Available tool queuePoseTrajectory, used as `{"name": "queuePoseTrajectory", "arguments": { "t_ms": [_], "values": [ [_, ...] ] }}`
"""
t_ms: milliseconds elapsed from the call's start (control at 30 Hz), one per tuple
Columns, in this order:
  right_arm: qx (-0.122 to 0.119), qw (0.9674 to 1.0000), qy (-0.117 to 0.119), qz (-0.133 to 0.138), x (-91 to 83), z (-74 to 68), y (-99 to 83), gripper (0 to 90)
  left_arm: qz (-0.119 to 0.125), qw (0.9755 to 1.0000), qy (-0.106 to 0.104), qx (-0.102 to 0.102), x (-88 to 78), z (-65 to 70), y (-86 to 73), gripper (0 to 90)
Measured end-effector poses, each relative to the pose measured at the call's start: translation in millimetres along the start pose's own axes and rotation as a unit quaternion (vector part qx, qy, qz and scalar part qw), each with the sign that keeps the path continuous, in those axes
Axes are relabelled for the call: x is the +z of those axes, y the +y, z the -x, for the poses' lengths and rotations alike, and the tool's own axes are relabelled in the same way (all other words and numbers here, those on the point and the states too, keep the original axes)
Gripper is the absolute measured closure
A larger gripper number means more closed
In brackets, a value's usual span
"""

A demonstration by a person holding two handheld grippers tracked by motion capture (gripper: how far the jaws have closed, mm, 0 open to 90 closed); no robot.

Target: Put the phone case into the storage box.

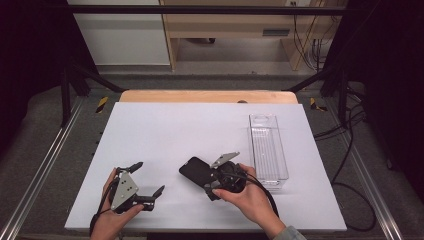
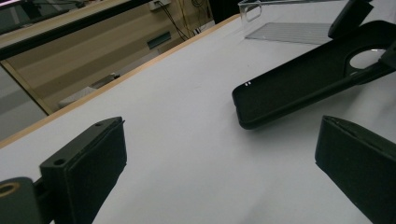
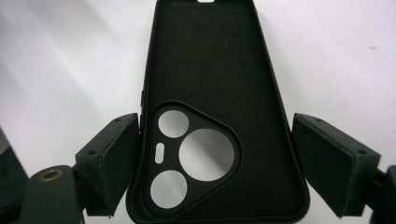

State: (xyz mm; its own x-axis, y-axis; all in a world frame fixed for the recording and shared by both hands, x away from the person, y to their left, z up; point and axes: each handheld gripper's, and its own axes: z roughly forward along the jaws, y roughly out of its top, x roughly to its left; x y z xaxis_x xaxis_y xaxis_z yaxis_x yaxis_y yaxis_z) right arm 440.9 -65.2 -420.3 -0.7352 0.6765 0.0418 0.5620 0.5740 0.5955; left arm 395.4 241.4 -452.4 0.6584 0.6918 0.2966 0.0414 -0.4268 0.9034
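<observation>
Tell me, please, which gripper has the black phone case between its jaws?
The right gripper: the phone case sits between its jaws; the left gripper stands open and empty.

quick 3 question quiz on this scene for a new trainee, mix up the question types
1. True or false: the phone case lies inside the clear tray.
2. Which gripper has the phone case between its fingers? A) left gripper B) right gripper C) both
3. Are the left gripper's fingers open or shut, and is anything between them?

Key:
1. False. The case is on the white table, beside the tray.
2. B.
3. Open, with nothing between them.
</observation>
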Motion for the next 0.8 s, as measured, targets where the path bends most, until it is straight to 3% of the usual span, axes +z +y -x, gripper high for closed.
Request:
{"name": "queuePoseTrajectory", "arguments": {
  "t_ms": [200, 333, 400, 533, 733, 800],
  "values": [
    [-0.008, 0.9999, 0.012, -0.007, -8.5, 0.2, 18.2, 17.8, -0.011, 0.9980, 0.010, 0.061, 14.0, 15.2, 8.1, 9.0],
    [-0.021, 0.9995, 0.019, -0.014, -12.5, -2.2, 30.5, 17.8, -0.021, 0.9941, 0.017, 0.105, 24.2, 23.8, 10.3, 14.6],
    [-0.024, 0.9993, 0.024, -0.018, -13.5, -4.6, 36.2, 17.8, -0.025, 0.9906, 0.023, 0.133, 28.4, 28.7, 11.8, 15.9],
    [-0.028, 0.9987, 0.039, -0.020, -11.8, -9.5, 45.7, 17.8, -0.022, 0.9864, 0.026, 0.161, 36.0, 35.2, 14.5, 22.0],
    [-0.039, 0.9974, 0.053, -0.028, -9.9, -18.5, 55.9, 17.8, -0.029, 0.9746, 0.034, 0.220, 39.1, 42.1, 16.1, 33.4],
    [-0.041, 0.9969, 0.060, -0.028, -11.1, -21.3, 58.5, 17.7, -0.024, 0.9749, 0.038, 0.218, 37.6, 41.7, 16.9, 37.3]
  ]
}}
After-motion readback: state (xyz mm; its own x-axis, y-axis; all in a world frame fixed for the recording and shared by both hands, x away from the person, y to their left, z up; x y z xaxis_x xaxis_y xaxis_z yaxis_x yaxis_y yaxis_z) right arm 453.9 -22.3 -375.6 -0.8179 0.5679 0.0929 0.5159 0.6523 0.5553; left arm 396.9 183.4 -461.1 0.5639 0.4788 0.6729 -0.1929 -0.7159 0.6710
